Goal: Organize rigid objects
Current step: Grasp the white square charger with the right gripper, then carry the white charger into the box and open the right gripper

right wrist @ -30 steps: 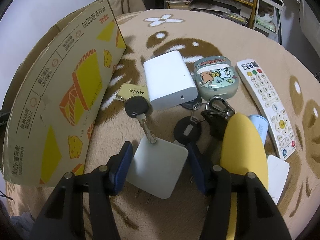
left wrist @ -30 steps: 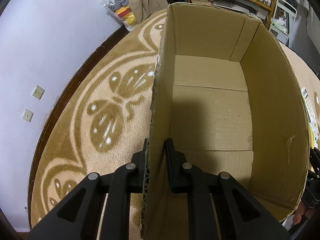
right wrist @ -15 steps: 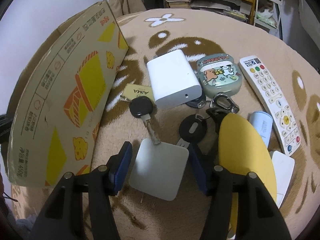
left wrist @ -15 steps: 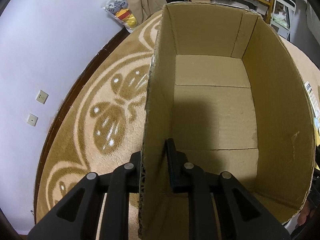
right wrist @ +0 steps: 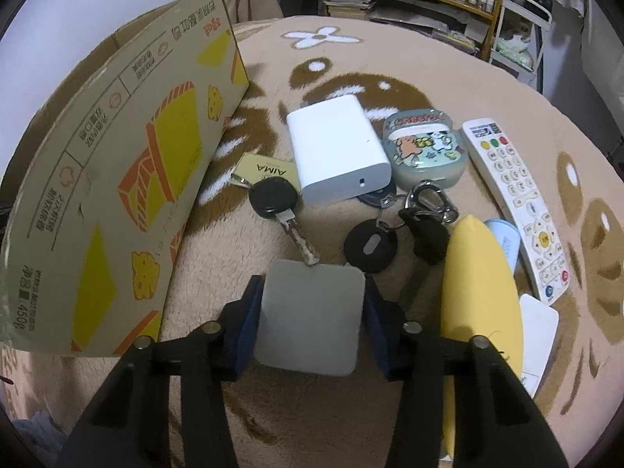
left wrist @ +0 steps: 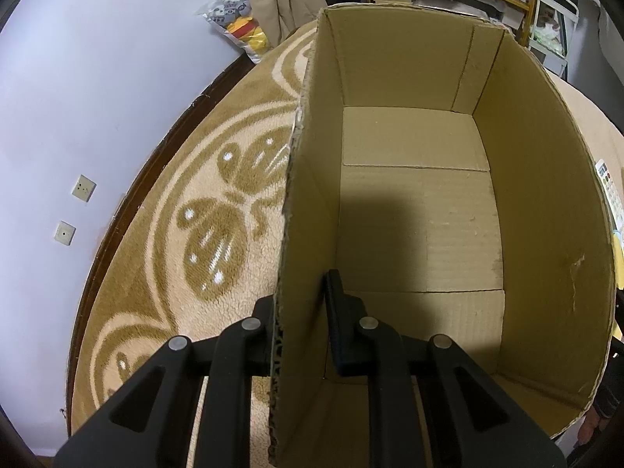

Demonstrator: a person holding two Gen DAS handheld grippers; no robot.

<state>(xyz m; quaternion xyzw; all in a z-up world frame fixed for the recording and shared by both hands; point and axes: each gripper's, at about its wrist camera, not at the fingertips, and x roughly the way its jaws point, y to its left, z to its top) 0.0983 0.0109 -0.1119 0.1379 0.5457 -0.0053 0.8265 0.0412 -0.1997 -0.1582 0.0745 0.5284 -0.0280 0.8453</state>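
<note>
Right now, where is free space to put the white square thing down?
The cardboard box floor is completely bare. On the rug, bare room lies beyond the power bank and between box and key. It is crowded from the key across to the remote.

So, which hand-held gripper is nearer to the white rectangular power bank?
Right. The right hand-held gripper holds a flat grey square plate just short of the white rectangular power bank. The left hand-held gripper clamps the brown cardboard box wall, and its view does not show the bank.
</note>
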